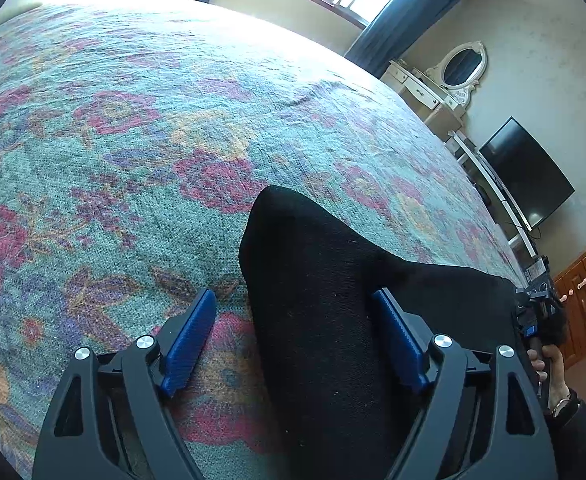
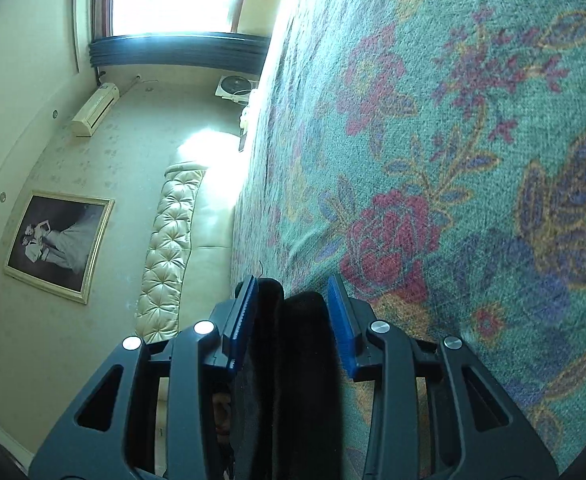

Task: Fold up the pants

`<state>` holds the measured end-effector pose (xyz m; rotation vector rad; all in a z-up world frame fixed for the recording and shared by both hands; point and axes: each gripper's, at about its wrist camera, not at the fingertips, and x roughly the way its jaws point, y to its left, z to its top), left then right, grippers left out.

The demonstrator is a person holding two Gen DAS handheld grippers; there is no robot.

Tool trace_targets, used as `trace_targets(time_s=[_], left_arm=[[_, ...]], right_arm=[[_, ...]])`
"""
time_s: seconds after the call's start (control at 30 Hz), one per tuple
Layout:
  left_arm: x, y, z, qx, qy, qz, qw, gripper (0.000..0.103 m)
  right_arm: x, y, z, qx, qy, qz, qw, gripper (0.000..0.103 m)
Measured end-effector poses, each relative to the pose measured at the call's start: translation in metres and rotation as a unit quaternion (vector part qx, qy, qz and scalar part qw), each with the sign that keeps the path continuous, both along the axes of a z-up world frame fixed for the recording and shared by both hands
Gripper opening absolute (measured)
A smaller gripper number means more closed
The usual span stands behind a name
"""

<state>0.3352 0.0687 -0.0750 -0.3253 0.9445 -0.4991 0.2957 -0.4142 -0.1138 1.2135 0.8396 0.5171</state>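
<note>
1. On the floral bedspread (image 1: 141,128) lie the black pants (image 1: 317,292), a dark folded band running from the near edge of the left wrist view toward the middle of the bed, with another part stretching off to the right.
2. No container shows in either view; the pants rest straight on the bedspread.
3. The left gripper (image 1: 293,344) hangs over the pants with its jaws spread wide. Its right blue pad (image 1: 401,344) is over the black cloth and its left pad over the bare bedspread, neither pressing the cloth.
4. The right gripper (image 2: 293,320) is rolled on its side, and a thick fold of the pants (image 2: 293,360) sits between its blue pads. A gap shows beside each pad, so the jaws look loosened from the cloth; no firm pinch is visible.
5. Only the left wrist view shows the person's hand (image 1: 545,364) holding the right gripper at the far right edge, plus a dressing table with an oval mirror (image 1: 463,66), a dark television (image 1: 529,172) and blue curtains.
6. Only the right wrist view shows a tufted cream headboard (image 2: 169,256), a framed picture (image 2: 59,240) and a wall air conditioner (image 2: 95,110).
</note>
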Motion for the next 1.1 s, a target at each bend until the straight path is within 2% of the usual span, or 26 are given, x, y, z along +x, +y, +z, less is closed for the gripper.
trace_targets(time_s=[0.1,0.27,0.47,0.77,1.1], left_arm=[[-0.001,0.004,0.001,-0.006,0.0,0.002,1.0,0.08],[-0.006,0.007,0.003,-0.003,0.001,0.008,1.0,0.08],[-0.018,0.01,0.008,0.018,-0.002,0.018,0.9997,0.081],[-0.046,0.029,0.011,0.002,-0.002,0.056,0.9984,0.082],[-0.098,0.041,0.018,0.009,-0.012,0.093,0.9955,0.082]], right_arm=[[-0.008,0.0,0.004,-0.018,-0.004,0.001,1.0,0.043],[-0.023,0.008,0.008,-0.053,-0.007,0.011,0.999,0.043],[-0.045,0.005,0.005,-0.042,-0.011,-0.006,0.999,0.043],[-0.073,0.01,0.002,-0.033,-0.003,-0.017,0.999,0.044],[-0.103,0.026,0.004,-0.021,0.005,-0.023,0.999,0.044]])
